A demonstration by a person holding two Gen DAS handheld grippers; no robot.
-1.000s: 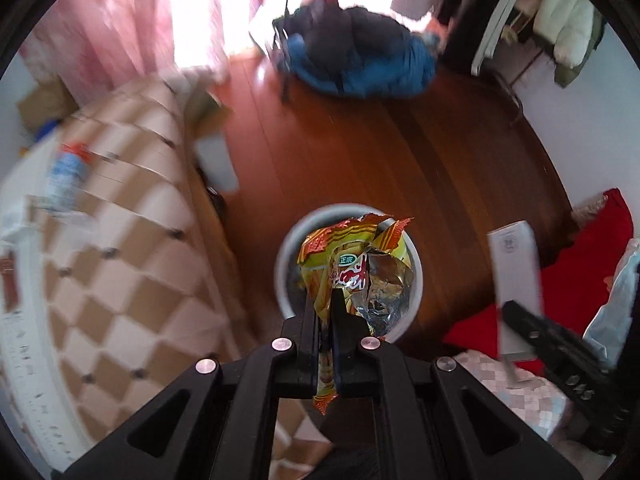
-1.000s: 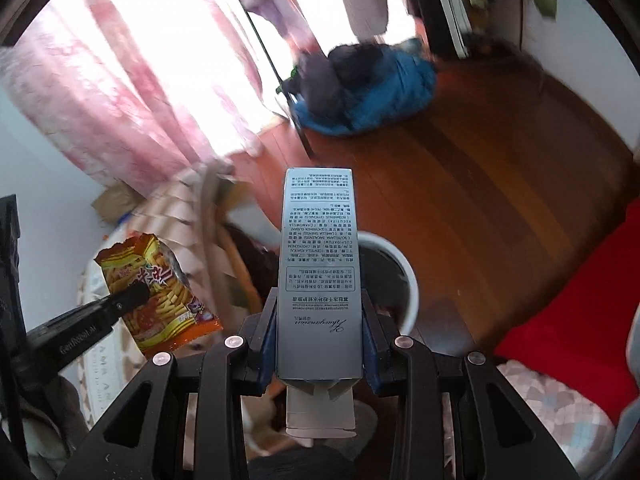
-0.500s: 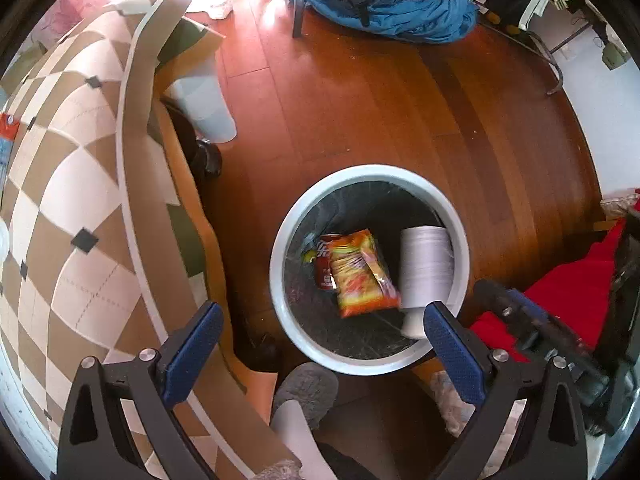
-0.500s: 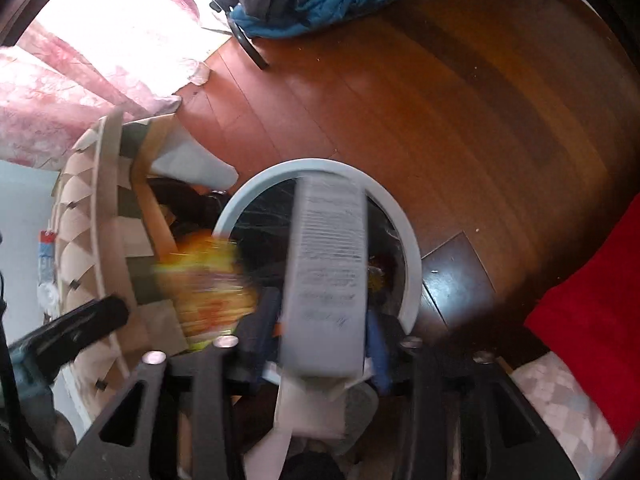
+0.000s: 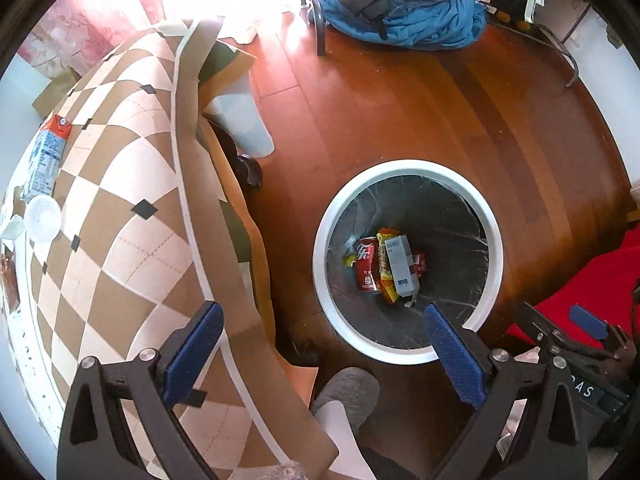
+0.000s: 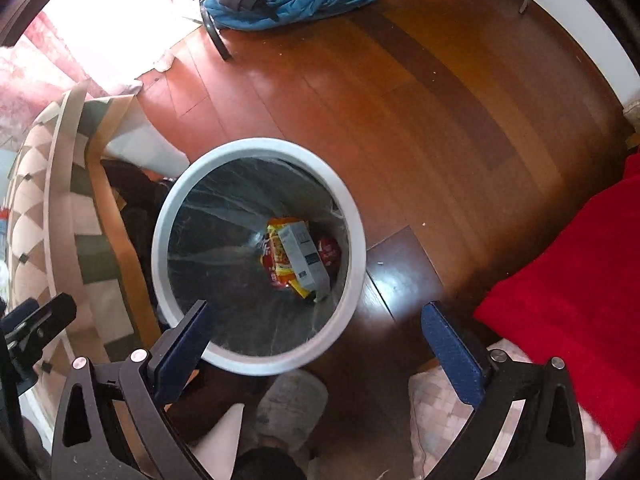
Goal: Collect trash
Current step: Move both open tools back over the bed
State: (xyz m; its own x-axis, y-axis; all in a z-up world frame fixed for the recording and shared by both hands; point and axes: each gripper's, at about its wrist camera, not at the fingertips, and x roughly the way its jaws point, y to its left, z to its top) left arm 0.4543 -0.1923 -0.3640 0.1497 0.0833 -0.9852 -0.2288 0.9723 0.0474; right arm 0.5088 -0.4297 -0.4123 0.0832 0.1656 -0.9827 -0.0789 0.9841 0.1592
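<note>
Our left claw [image 5: 320, 344] and right claw [image 6: 316, 334] both hang spread wide and empty above the white bin [image 5: 490, 236]. Inside the bin lie a grey box [image 5: 402, 266], a snack bag [image 5: 385, 276] and a red can [image 5: 366, 265]. We judge the next step is fetching more trash: beside the bin stands a checkered table [image 5: 120, 184], where a drink carton [image 5: 44, 158] and white lid [image 5: 42, 218] wait. The draped tablecloth edge, nearest the bin, could snag us.

A lived-in home: wooden floor [image 6: 420, 92], checked tablecloth [image 5: 120, 208], heaped blue bedding [image 5: 404, 20].
</note>
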